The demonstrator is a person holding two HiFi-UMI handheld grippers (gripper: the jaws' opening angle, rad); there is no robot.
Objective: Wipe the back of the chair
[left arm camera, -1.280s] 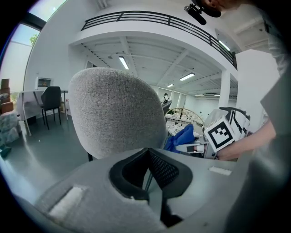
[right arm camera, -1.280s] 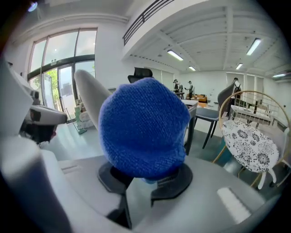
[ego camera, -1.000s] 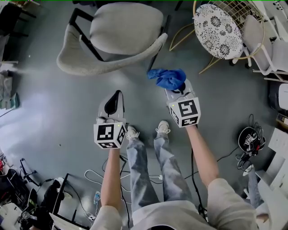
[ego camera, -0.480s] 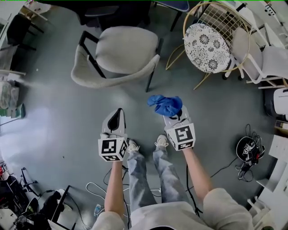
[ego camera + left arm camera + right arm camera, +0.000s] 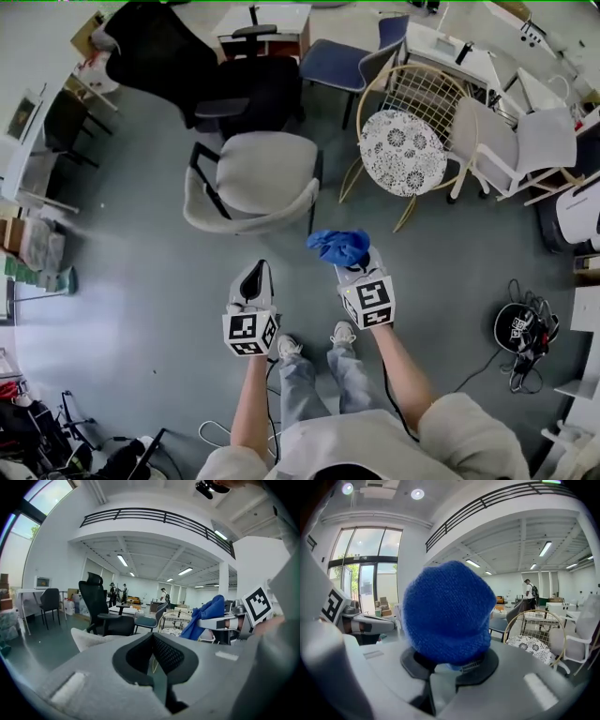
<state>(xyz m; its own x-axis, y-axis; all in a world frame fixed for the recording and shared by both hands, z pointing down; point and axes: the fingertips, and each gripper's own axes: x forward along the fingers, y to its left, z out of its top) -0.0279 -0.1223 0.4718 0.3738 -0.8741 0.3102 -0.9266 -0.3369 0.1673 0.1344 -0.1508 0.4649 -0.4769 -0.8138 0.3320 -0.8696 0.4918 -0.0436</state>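
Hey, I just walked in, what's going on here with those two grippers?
A standing person holds a gripper in each hand. The right gripper is clamped on a crumpled blue knitted cloth; the left gripper is shut on nothing. Both are held short of the beige padded chair with a black frame ahead, so its curved back is not yet being wiped.

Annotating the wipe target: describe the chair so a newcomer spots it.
On the grey floor stands a black office chair. In front of it, left of the gold wire chair, is the armchair: pale grey, black legs, the only one with a wraparound back.
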